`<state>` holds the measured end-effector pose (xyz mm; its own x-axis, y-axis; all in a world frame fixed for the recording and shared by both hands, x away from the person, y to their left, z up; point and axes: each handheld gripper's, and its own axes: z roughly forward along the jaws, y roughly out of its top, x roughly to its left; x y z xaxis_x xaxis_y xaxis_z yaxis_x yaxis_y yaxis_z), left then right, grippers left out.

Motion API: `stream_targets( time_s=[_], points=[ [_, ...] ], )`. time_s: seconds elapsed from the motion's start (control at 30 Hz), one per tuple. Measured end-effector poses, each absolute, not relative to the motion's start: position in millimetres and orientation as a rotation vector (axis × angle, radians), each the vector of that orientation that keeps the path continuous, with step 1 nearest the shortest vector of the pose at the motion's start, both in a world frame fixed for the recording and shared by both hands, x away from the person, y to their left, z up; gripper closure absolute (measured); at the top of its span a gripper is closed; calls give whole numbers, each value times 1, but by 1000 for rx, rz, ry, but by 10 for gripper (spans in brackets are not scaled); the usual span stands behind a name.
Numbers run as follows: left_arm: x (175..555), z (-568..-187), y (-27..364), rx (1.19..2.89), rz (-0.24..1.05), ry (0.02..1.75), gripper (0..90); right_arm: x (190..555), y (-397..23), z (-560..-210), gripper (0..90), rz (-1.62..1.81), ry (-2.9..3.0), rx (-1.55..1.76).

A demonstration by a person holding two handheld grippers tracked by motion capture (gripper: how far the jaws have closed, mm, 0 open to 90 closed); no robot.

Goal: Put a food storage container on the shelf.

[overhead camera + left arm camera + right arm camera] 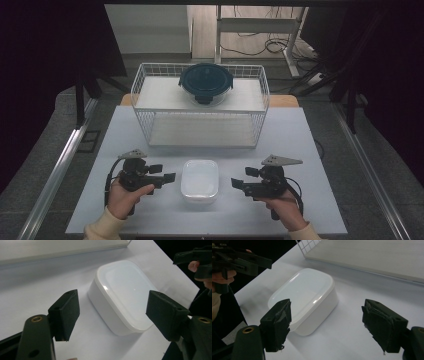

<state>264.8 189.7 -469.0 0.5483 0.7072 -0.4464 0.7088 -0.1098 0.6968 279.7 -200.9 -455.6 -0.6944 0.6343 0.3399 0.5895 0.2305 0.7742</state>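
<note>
We judge the work barely begun: our left gripper (170,177) and right gripper (236,183) sit low in the high view, either side of the white lidded box (200,180), and neither touches it. The lid is on, and the box rests flat on the table (300,140) at lower centre of the frame. Both sets of jaws stand wide apart with nothing between them.

In the left gripper view the box (123,295) lies ahead of the jaws, centre to right, clear of both pads. In the right gripper view it (304,297) lies ahead and to the left, its near corner just behind the left pad.

Grasping the box is all still to do.

Farther back, at upper centre of the high view, stands a wire basket (145,80) with a dark round lidded container (206,82) on its upper shelf.
</note>
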Motion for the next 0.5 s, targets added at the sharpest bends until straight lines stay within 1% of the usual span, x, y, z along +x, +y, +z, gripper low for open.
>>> stream_targets(
  time_s=[0.23,0.3,0.5],
  points=[
    [268,-471,183,1805,-69,1170,271,281,-192,-456,244,1480,2439,1251],
    [269,-473,182,1800,-87,1172,273,282,-187,-456,262,1483,2446,1260],
    [275,-481,176,1754,-202,1195,288,283,-171,-459,286,1463,2482,1279]
  ],
)
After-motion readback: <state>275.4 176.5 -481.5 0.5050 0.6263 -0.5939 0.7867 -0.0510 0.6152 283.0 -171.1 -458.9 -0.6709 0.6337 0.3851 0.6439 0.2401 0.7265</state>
